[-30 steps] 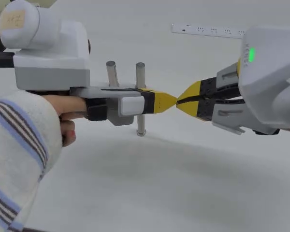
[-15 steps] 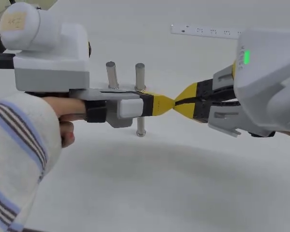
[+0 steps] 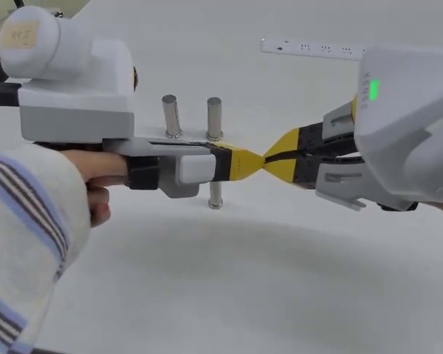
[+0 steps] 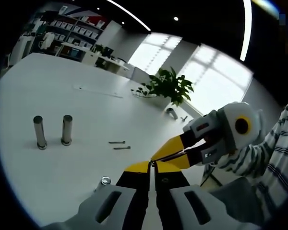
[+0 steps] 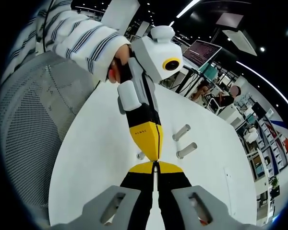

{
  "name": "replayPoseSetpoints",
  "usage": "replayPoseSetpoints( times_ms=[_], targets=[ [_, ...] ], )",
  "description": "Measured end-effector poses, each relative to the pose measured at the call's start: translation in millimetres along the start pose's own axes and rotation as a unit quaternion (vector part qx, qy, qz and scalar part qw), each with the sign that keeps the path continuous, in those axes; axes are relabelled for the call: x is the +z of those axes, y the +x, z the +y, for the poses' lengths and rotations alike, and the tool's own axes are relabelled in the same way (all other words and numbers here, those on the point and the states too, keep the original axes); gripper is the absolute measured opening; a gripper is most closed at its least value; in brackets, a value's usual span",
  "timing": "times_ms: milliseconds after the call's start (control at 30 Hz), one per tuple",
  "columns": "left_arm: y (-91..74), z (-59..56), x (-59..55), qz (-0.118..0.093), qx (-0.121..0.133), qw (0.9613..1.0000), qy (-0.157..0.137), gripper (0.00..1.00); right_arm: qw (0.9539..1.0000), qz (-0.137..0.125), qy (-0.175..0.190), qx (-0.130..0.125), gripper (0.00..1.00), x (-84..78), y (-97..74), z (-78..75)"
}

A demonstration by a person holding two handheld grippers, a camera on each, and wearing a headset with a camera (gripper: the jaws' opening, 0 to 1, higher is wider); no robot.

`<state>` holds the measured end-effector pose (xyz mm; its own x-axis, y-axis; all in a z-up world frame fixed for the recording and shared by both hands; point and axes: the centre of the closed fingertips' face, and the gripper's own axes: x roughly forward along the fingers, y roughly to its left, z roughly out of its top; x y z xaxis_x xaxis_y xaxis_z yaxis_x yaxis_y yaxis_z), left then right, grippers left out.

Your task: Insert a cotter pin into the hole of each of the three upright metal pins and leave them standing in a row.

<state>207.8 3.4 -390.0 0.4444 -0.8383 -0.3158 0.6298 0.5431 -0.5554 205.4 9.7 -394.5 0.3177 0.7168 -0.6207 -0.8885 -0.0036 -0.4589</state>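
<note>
Three upright metal pins stand on the white table [image 3: 229,280]: two at the back [image 3: 170,116] [image 3: 215,118], and a nearer pin [image 3: 215,196] partly hidden behind my left gripper [image 3: 252,161]. My right gripper [image 3: 275,162] faces it, and their yellow tips meet point to point above the table, both shut. Anything pinched at the contact is too small to make out. In the left gripper view, two cotter pins [image 4: 116,142] [image 4: 122,148] lie flat beyond the two far pins [image 4: 38,132] [image 4: 66,129]. The near pin's top [image 4: 105,181] sits just left of my left gripper [image 4: 152,166]. My right gripper [image 5: 155,166] sees the pins [image 5: 181,132] [image 5: 186,150].
A white power strip [image 3: 314,47] lies at the table's far edge. A potted plant [image 4: 169,86] stands beyond the table. A grey mesh chair back [image 5: 24,124] is beside the table. The person's striped sleeve [image 3: 22,236] covers the lower left.
The point where the two grippers' tips meet has drifted slightly to the left. The metal pins have stayed put.
</note>
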Motion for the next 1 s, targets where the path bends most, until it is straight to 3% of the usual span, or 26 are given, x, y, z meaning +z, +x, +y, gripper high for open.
replayPoseSetpoints(
  times_ms=[267,400,667,867,1000],
  targets=[
    [0.9,-0.4,0.3,0.001,0.000,0.9999,-0.012,0.00,1.0000,-0.001,0.001,-0.001,0.00,-0.9,-0.5,-0.4],
    [0.4,-1.5,0.4,0.004,0.007,0.9998,0.018,0.00,1.0000,-0.004,0.001,-0.002,0.00,-0.6,0.1,-0.8],
    [0.1,0.3,0.4,0.008,0.010,0.9996,0.027,0.00,0.9999,-0.010,0.001,-0.004,0.00,-0.1,1.8,-1.2],
    [-1.4,0.0,-0.7,0.010,0.011,0.9989,0.045,0.00,0.9993,-0.022,0.031,0.003,0.06,1.5,0.8,-3.3],
    [-1.3,-8.5,-0.7,0.008,0.001,0.9974,0.071,0.00,0.9986,-0.026,0.044,0.010,0.07,0.4,3.0,-1.0]
  ],
)
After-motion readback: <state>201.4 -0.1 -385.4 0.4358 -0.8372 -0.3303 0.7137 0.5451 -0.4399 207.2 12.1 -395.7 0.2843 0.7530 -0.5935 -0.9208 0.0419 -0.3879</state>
